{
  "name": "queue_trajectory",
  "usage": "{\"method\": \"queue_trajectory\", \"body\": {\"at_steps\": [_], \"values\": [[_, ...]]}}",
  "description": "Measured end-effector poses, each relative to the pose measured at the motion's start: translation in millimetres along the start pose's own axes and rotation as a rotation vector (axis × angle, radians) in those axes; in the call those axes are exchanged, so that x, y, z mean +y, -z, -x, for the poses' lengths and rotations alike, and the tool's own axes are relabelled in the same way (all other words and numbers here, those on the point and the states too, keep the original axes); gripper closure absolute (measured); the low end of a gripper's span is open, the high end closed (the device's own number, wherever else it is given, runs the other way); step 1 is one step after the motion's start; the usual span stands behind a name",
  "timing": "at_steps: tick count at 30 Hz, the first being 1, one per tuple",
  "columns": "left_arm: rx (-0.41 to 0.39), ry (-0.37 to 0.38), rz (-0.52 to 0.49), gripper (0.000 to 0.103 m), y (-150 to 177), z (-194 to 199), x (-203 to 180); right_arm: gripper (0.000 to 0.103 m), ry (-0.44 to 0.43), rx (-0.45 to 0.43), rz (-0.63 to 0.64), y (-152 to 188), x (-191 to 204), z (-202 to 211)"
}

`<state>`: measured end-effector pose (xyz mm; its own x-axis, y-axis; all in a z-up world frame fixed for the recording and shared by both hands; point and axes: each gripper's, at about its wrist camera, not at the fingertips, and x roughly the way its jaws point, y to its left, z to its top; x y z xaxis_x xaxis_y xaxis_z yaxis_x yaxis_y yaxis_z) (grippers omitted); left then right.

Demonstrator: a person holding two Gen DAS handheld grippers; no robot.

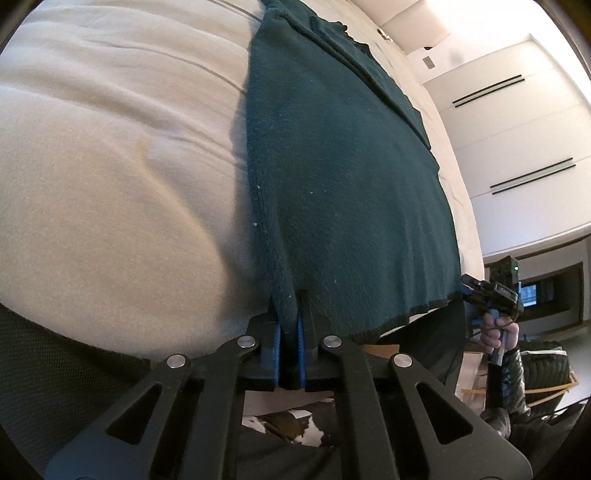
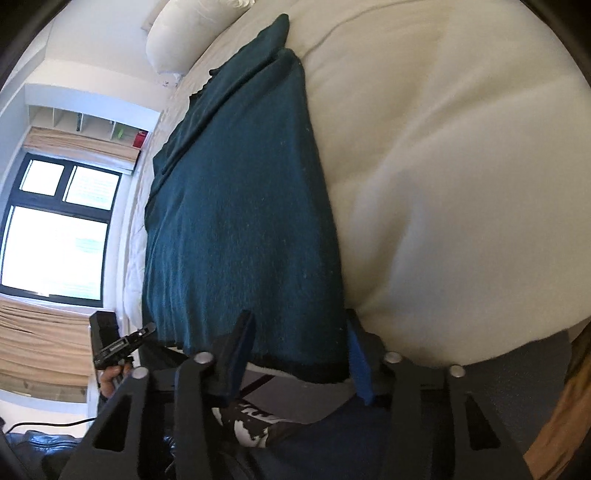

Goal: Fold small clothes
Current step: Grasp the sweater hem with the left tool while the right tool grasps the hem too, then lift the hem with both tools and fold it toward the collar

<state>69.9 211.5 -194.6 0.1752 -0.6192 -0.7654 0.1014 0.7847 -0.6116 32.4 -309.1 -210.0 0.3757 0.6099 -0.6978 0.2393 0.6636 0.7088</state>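
A dark teal knitted garment [image 1: 347,177] lies flat on a cream bed cover [image 1: 110,166], its black-trimmed hem at the near bed edge. My left gripper [image 1: 290,317] is shut on the garment's near left hem corner. In the right wrist view the same garment [image 2: 240,221] lies on the cover [image 2: 461,166], and my right gripper [image 2: 299,347] is open with its blue-padded fingers [image 2: 356,354] on either side of the near right hem corner. Each gripper also shows in the other's view: the right gripper [image 1: 469,286] and the left gripper [image 2: 147,330].
A white pillow [image 2: 184,33] lies at the far end of the bed. White wardrobe doors [image 1: 517,129] stand beyond the bed on one side, a window [image 2: 55,240] with blinds on the other. Dark clutter and a patterned cloth [image 2: 258,424] lie below the bed edge.
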Motion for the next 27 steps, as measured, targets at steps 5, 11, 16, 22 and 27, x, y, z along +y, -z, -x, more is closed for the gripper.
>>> {"method": "queue_trajectory", "body": {"at_steps": [5,11,16,22,27], "values": [[0.000,0.005,-0.004,0.098,0.9,1.8,1.0,0.086,-0.034,-0.014,-0.016,3.4,-4.7,2.1],[-0.016,0.033,0.002,0.099,0.1,7.3,2.2,0.092,-0.058,-0.048,0.002,2.1,5.3,6.9],[-0.030,0.064,0.002,0.099,-0.4,11.6,-0.9,0.093,-0.100,-0.114,0.016,-0.3,15.4,20.2],[-0.057,0.156,-0.004,0.099,-4.6,15.3,-16.6,0.093,-0.160,-0.130,0.080,-10.8,43.7,21.4],[-0.108,0.270,0.010,0.099,-21.9,27.7,-26.5,0.093,-0.233,-0.173,0.085,-34.0,59.4,21.1]]}}
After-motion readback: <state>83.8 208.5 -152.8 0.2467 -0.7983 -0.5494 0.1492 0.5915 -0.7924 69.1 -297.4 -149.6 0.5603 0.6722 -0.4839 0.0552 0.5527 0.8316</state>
